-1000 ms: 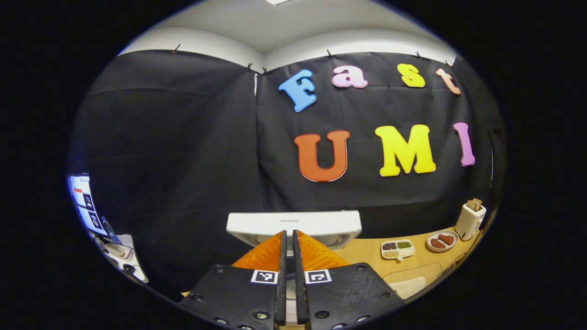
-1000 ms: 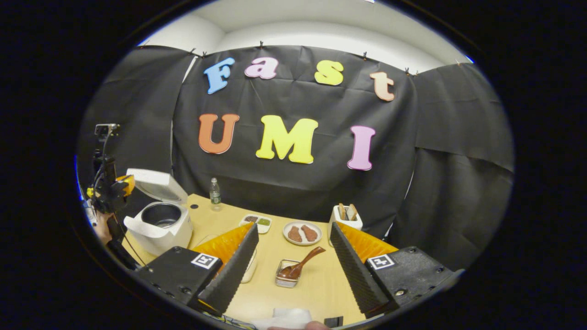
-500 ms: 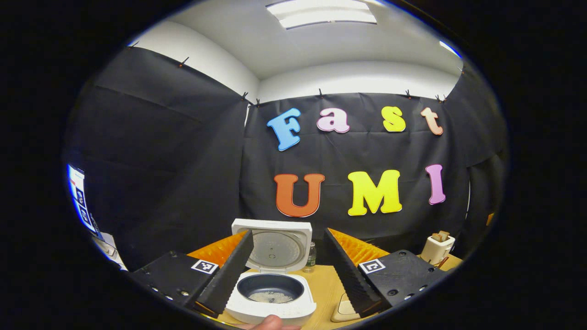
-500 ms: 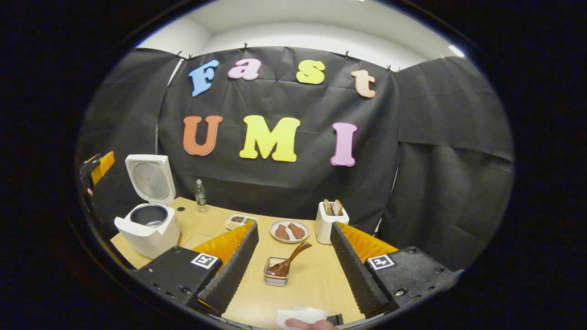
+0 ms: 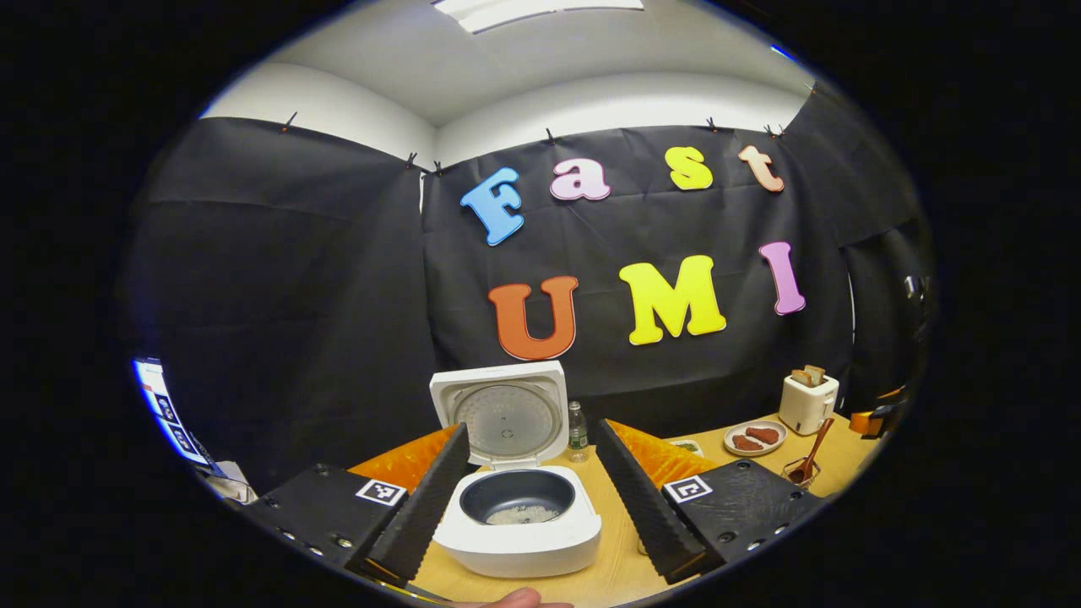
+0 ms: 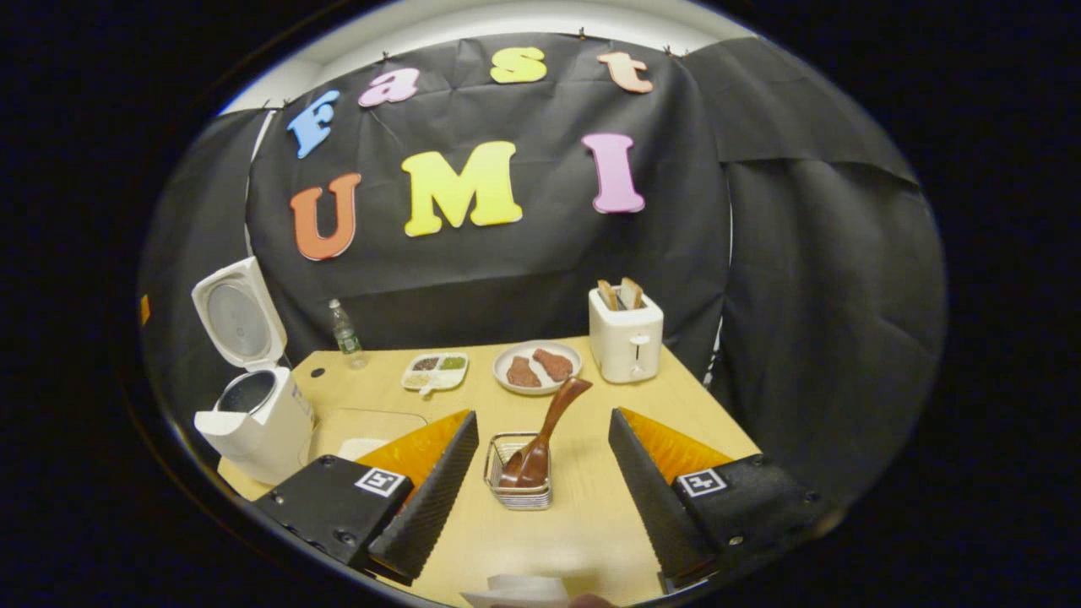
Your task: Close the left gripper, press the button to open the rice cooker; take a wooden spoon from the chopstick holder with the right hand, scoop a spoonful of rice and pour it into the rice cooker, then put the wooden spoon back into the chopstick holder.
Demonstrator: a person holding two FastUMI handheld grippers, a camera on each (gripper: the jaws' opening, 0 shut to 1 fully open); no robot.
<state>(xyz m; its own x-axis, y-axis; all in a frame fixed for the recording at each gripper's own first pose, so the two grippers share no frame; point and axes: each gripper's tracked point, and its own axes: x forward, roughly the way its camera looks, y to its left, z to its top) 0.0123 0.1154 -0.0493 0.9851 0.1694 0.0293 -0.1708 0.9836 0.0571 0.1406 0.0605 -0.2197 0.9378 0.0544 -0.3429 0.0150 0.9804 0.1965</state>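
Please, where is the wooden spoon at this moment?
In the right gripper view, the wooden spoon stands tilted in the wire chopstick holder at table centre, ahead of the right gripper, before the plate.

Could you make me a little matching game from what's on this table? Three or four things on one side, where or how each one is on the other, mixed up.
Things:
1. rice cooker
2. wooden spoon
3. toaster
4. round plate

States:
A. two slices of bread poking out of the top
B. lid standing open, pot showing inside
C. leaning in the wire holder
D. two brown pieces of food on it

Pairs: 1-B, 2-C, 3-A, 4-D
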